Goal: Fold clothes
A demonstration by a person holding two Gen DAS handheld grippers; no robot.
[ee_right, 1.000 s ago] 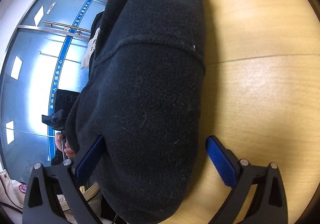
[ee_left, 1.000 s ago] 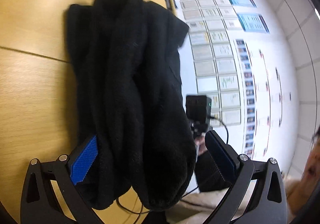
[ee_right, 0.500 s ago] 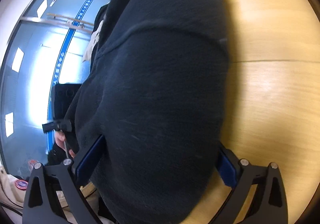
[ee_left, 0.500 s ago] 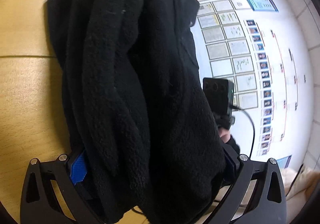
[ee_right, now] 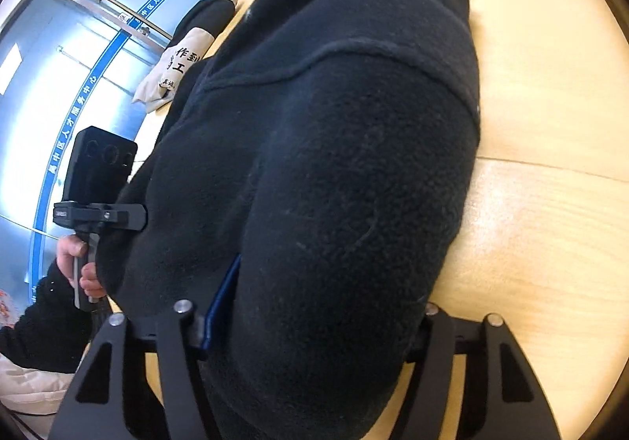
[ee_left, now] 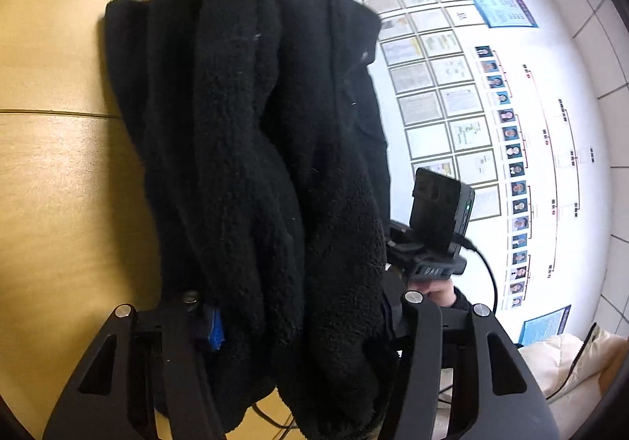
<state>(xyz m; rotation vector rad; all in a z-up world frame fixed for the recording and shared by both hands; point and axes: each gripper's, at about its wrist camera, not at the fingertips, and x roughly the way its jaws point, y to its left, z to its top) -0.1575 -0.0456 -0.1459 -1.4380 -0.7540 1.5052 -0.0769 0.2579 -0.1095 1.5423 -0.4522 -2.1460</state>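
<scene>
A folded black fleece garment (ee_left: 251, 149) lies on the wooden table (ee_left: 59, 184), one end hanging past its edge. My left gripper (ee_left: 298, 318) is shut on that thick bundled end; a blue pad (ee_left: 215, 326) shows at the left finger. In the right wrist view the same fleece (ee_right: 338, 173) fills the frame, and my right gripper (ee_right: 314, 326) is shut on its other end, a blue pad (ee_right: 222, 302) pressed into the cloth. Each view shows the other gripper, the right one (ee_left: 436, 228) and the left one (ee_right: 96, 200), hand-held beside the fleece.
The table (ee_right: 542, 204) has a seam across it. A beige and black bag (ee_right: 184, 63) lies farther along the table edge. A wall of framed papers (ee_left: 452, 94) stands behind, glass doors (ee_right: 59, 66) on the other side.
Both grippers have closed from wide open onto the ends of the fleece bundle. The fleece now fills more of both views.
</scene>
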